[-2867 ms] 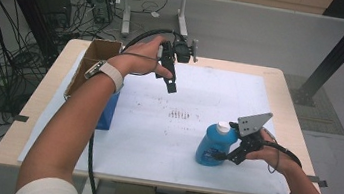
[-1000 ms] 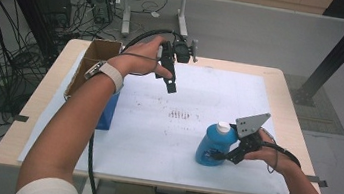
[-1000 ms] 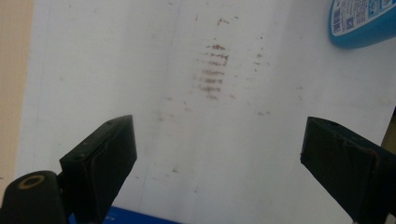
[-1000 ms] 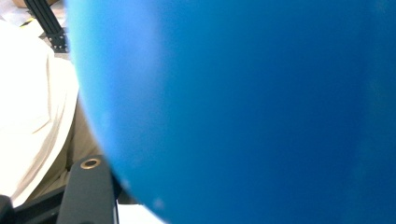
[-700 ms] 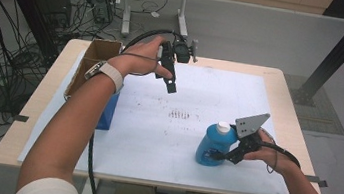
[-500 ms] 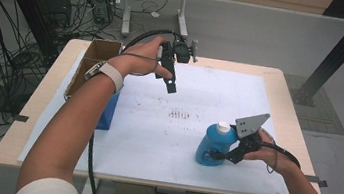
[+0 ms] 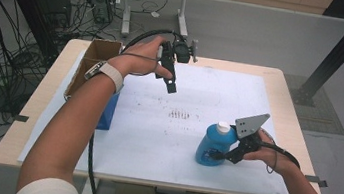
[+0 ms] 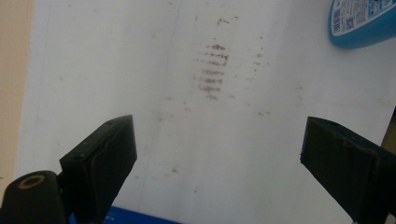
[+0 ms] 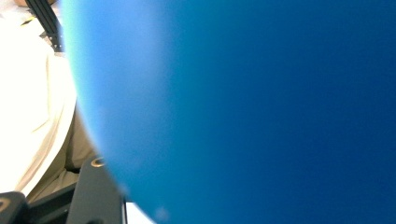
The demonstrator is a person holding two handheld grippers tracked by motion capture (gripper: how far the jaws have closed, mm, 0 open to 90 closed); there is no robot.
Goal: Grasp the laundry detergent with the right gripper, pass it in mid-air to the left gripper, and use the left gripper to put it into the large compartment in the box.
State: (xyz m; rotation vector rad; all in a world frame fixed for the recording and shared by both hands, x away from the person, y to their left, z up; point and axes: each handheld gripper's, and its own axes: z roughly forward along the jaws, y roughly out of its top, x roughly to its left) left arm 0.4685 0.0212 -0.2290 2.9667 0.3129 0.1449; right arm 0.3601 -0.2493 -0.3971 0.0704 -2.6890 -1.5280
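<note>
Gripping step: right gripper (image 7: pixel 216 156), jaws just closing, seems clamped on the bottle (image 7: pixel 214 145) at five o'clock; left gripper (image 7: pixel 170 84) hangs wide, empty. Next: lift upright.

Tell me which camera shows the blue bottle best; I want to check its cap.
The high view: the whole blue bottle stands upright with its white cap. The left gripper view catches a labelled corner; the right gripper view, a blue blur.

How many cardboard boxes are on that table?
1. The cardboard box sits open at the table's far left edge, beside the person's left forearm. Anything inside it is hidden from here.
</note>
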